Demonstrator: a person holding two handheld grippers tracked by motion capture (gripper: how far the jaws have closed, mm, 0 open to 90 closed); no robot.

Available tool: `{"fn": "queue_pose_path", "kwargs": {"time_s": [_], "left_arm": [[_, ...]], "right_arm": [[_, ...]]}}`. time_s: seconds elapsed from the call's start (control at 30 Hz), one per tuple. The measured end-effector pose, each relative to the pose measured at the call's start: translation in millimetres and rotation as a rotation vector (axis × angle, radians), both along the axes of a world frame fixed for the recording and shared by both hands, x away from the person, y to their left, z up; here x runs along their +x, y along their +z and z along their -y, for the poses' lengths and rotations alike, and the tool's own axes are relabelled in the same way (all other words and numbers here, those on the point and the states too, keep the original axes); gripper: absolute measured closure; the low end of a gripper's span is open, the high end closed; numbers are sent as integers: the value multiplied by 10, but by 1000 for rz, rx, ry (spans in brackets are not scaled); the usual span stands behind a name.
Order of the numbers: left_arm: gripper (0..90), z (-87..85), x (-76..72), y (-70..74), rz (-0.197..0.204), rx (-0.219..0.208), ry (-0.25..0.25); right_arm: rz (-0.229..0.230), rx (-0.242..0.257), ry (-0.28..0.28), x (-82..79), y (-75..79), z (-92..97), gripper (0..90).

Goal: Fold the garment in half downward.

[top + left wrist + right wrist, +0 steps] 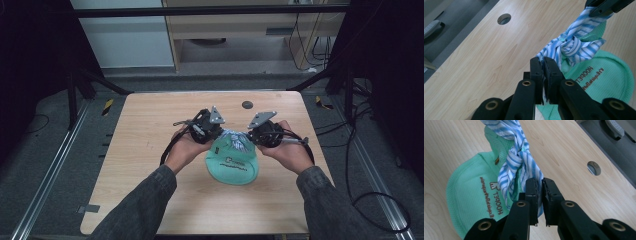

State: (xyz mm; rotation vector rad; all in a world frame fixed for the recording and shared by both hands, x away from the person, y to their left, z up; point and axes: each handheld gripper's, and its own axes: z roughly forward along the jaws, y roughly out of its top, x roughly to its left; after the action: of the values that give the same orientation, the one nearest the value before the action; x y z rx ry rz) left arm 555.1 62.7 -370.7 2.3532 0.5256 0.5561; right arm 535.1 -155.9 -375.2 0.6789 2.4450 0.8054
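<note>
A light wooden table (150, 165); a round hole (247, 104) near its far edge; grey floor (50, 145) around it

The green pouch (471, 202) bears brown "HOOPET"; the smaller line beneath is unreadable.

A pale wooden table (150, 150) on grey floor (45, 145) — wooden shelving (240, 25) behind.

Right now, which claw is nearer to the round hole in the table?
The right claw, slightly. The hole lies just beyond it, while the left claw sits farther to the hole's left. Both are shut on the striped cloth.
</note>
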Motion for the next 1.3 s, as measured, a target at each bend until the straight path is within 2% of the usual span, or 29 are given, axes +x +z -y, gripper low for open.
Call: {"fn": "queue_pose_path", "kwargs": {"time_s": [0.3, 0.73, 1.0, 1.3], "left_arm": [[863, -46, -129, -106, -1, -4, -17], [863, -79, -248, -191, 0, -8, -34], [864, -90, -305, -306, -11, 1, -45], [863, -122, -357, -423, -25, -12, -47]], "right_arm": [[1, -15, 27, -133, -89, -26, 830], [-4, -25, 47, -204, -138, -15, 828], [-25, -35, 59, -277, -291, -25, 828], [-31, -32, 67, -318, -386, -42, 828]]}}
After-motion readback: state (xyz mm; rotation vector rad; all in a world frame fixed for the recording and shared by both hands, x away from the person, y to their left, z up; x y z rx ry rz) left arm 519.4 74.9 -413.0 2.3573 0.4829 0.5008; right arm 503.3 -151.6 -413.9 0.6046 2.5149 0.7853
